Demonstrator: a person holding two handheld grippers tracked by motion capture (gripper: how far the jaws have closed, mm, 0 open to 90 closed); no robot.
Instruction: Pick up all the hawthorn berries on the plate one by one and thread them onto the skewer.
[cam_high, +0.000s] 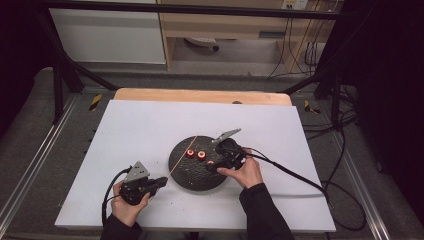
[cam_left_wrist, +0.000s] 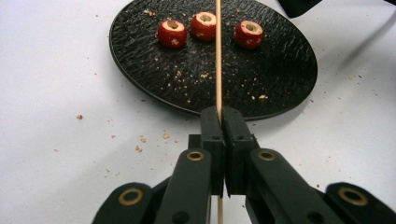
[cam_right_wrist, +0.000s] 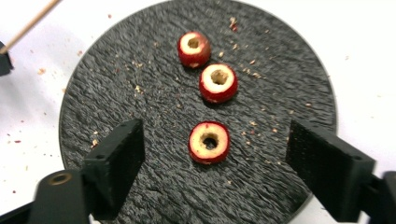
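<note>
A round black plate (cam_high: 197, 172) (cam_left_wrist: 275, 79) (cam_right_wrist: 116, 74) lies on the white table and carries three red cored fruit pieces. In the high view two fruit pieces (cam_high: 190, 153) (cam_high: 202, 155) show plainly. My left gripper (cam_high: 164, 181) (cam_left_wrist: 220, 114) is shut on a thin wooden skewer (cam_high: 184, 154) (cam_left_wrist: 218, 56) that slants up over the plate. My right gripper (cam_high: 212, 168) (cam_right_wrist: 210, 158) stands open over the plate, its jaws either side of the nearest fruit piece (cam_right_wrist: 209, 142), not touching it. The other two fruit pieces (cam_right_wrist: 218, 82) (cam_right_wrist: 193, 48) lie beyond it.
Crumbs are scattered on the plate and on the white table top (cam_high: 140, 130). Cables (cam_high: 295, 175) trail from both grippers to the right and the front left. A wooden board edge (cam_high: 200, 95) runs along the table's far side.
</note>
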